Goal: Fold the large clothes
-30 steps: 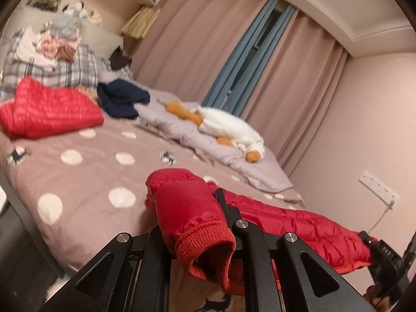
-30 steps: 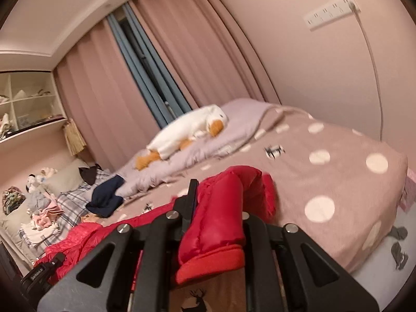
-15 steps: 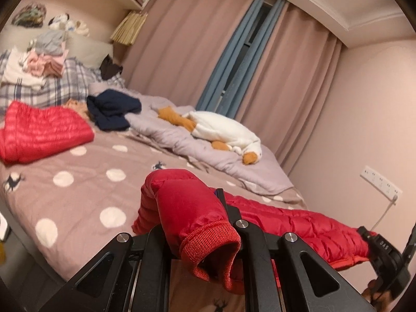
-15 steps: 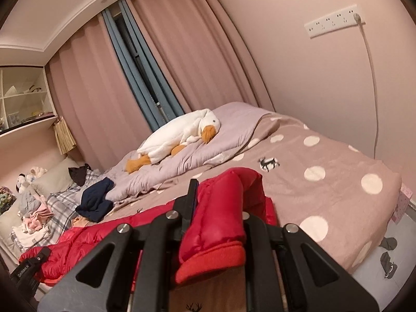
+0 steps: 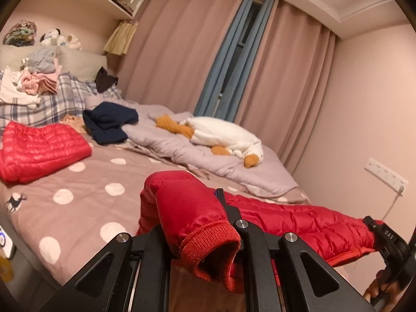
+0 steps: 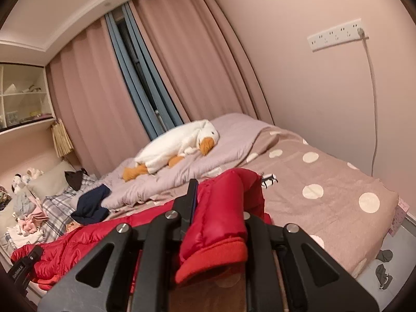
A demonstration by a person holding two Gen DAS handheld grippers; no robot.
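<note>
A red puffer jacket (image 5: 306,221) hangs stretched over the near edge of the polka-dot bed (image 5: 78,202). My left gripper (image 5: 192,202) is shut on one sleeve, whose ribbed cuff (image 5: 210,247) droops over the jaws. The sleeve hides the left finger. In the right wrist view my right gripper (image 6: 221,195) is shut on the other sleeve (image 6: 223,213), with its cuff (image 6: 213,262) hanging toward the camera. The jacket body (image 6: 78,239) runs left from there to the left gripper (image 6: 23,267). A hand holds the right gripper (image 5: 387,239) at the right edge of the left wrist view.
A folded red jacket (image 5: 39,145), a navy garment (image 5: 109,122) and a heap of clothes (image 5: 33,83) on plaid pillows lie at the head of the bed. A white goose plush (image 5: 223,135) rests on a grey blanket (image 5: 241,166). A wall socket strip (image 6: 335,35) hangs at the right.
Both grippers have risen a little and shifted along the bed edge, carrying the sleeves. The grips are unchanged and the jacket stays stretched between them.
</note>
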